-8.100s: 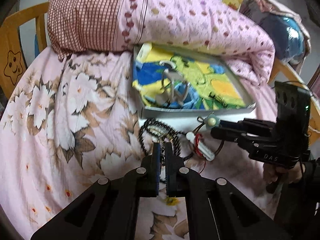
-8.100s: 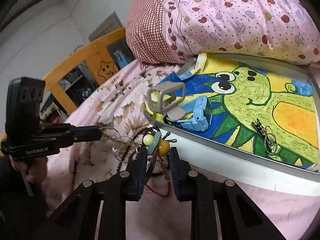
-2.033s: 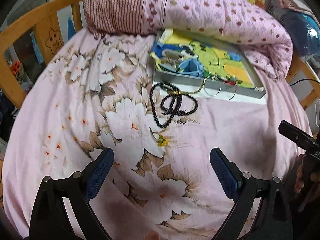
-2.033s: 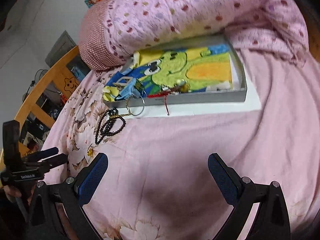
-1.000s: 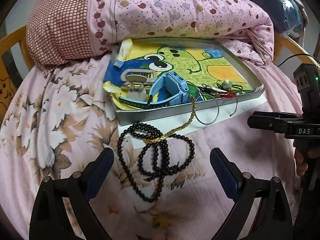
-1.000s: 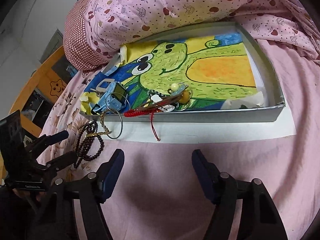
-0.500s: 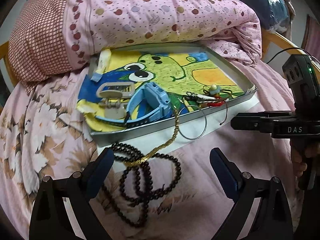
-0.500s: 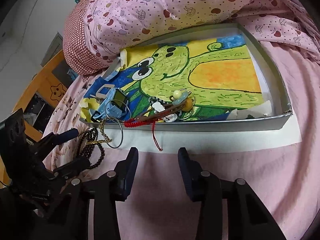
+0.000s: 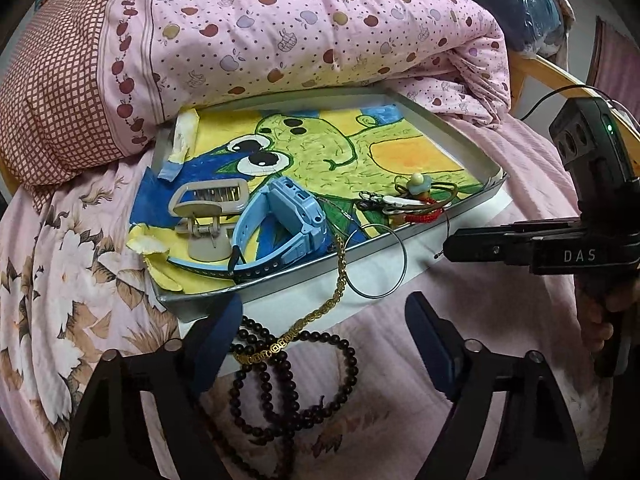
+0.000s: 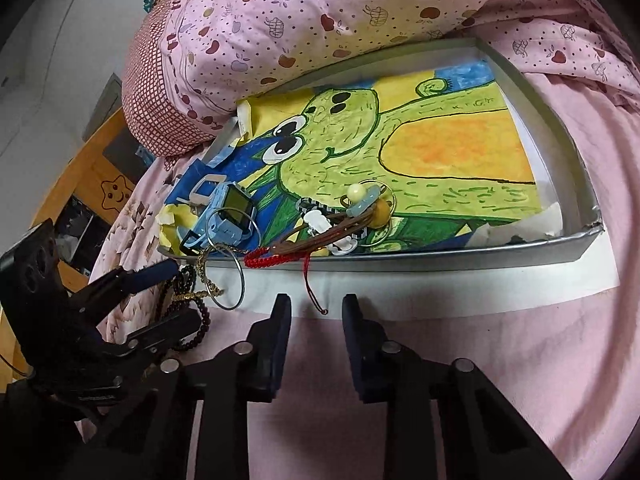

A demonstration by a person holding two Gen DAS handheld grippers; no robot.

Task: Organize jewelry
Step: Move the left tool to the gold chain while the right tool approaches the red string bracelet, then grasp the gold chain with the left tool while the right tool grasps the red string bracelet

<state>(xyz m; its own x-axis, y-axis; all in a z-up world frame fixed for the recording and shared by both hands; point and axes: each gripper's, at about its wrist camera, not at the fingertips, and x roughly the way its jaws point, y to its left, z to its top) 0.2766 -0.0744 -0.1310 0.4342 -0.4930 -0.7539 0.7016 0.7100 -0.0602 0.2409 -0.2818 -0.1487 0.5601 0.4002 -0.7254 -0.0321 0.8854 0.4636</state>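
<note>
Both grippers are closer to the tray (image 9: 280, 280) than before, jaws closing but pinching nothing: the left gripper (image 9: 320, 320) sits over the black bead string (image 9: 296, 376), its loops stretching toward the camera.

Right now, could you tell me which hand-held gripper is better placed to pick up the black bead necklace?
Left. The left hand-held gripper stands open directly over the black bead necklace; the right hand-held gripper faces the red cord.

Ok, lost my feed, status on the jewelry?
Left gripper open, just been closing, over black bead necklace. Right gripper narrow, just been closing, empty, near red cord. Gold chain and ring hang over tray edge.
</note>
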